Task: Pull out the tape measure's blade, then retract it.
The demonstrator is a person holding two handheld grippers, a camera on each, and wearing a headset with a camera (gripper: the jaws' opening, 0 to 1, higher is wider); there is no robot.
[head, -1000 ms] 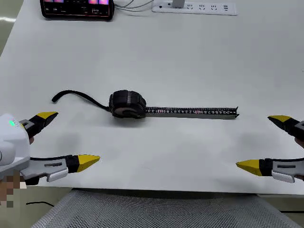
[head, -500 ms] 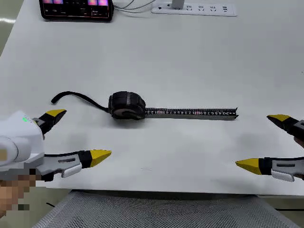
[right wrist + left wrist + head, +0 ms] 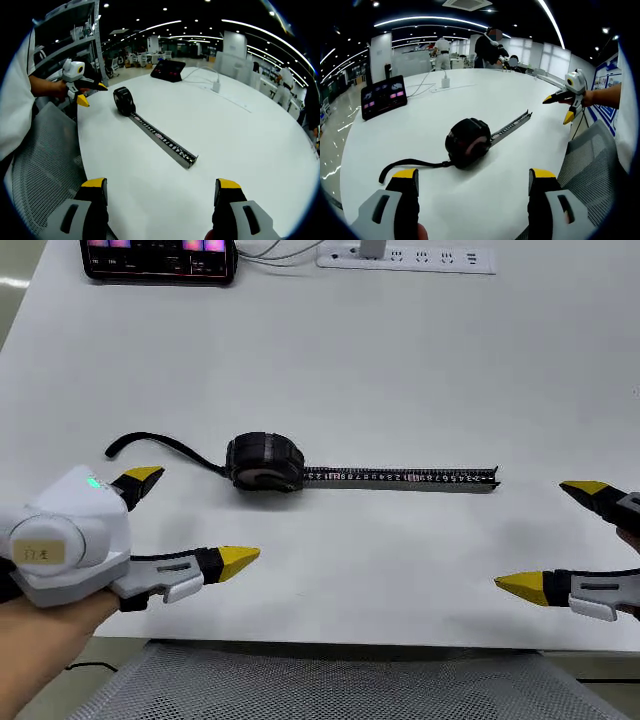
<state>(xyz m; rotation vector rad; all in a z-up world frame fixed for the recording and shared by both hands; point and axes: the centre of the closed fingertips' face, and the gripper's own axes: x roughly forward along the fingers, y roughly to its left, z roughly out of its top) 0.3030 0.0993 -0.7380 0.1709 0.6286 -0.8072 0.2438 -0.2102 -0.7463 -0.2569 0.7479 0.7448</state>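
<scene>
Tape measure [image 3: 265, 461], blade [image 3: 400, 477] drawn out along the table [image 3: 400, 370]; we hold left gripper [image 3: 198, 517] and right gripper [image 3: 542, 536] agape and empty near either end, apparently poised for retracting.

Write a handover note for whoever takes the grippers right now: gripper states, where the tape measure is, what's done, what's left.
Left gripper: open, empty, by the near edge of the table, front-left of the tape measure.
Right gripper: open, empty, front-right of the blade's free end.
The case lies on the table, blade out flat toward the right, strap off to the left.
Done: blade pulled out.
Left: retract it. Neither gripper touches anything.
</scene>
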